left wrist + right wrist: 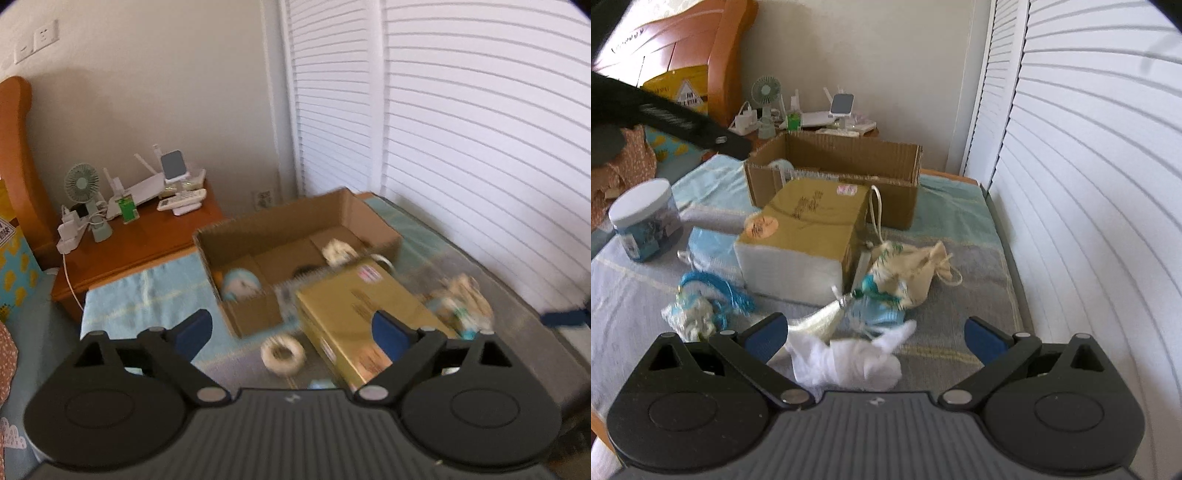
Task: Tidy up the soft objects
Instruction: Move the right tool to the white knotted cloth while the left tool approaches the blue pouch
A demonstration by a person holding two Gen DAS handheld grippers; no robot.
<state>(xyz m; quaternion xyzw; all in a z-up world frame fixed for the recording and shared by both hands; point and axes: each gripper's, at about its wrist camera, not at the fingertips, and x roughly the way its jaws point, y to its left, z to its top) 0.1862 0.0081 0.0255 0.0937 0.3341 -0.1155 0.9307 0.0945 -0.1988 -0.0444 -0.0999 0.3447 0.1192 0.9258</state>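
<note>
Two or three soft pieces already sit inside the cardboard box [295, 236] at the far end of the bed [945, 332], from what I can make out: a pale blue roundish one [242, 286] in its near left corner and a cream one [338, 251] toward its right side. I judge the sorting under way but far from finished, since a good deal lies loose on the bedcover. Near the bed's right edge are a cream drawstring pouch [916, 266], a small blue knitted piece [882, 314] and a pale tassel [820, 317]; toward the left edge I see a crinkly bundle with blue cord [698, 306] and a white-lidded jar [646, 219], the jar hardly a soft thing. A gold tissue pack [809, 236] stands in the middle, just in front of the box, and a cream ring-shaped item [282, 356] lies on the cover beside it. My left gripper [291, 332] stands wide, its blue pads [192, 332] well apart with nothing between them; it hangs over the ring and the pack, touching neither as far as I can tell through the blur. My right gripper [875, 339] is spread wide too, and a crumpled white cloth [849, 363] lies between its fingers, low by the near edge of the bed. The pads do not press on it, so I count it as not yet picked up, and it looks the likeliest next thing to go into the box.
</note>
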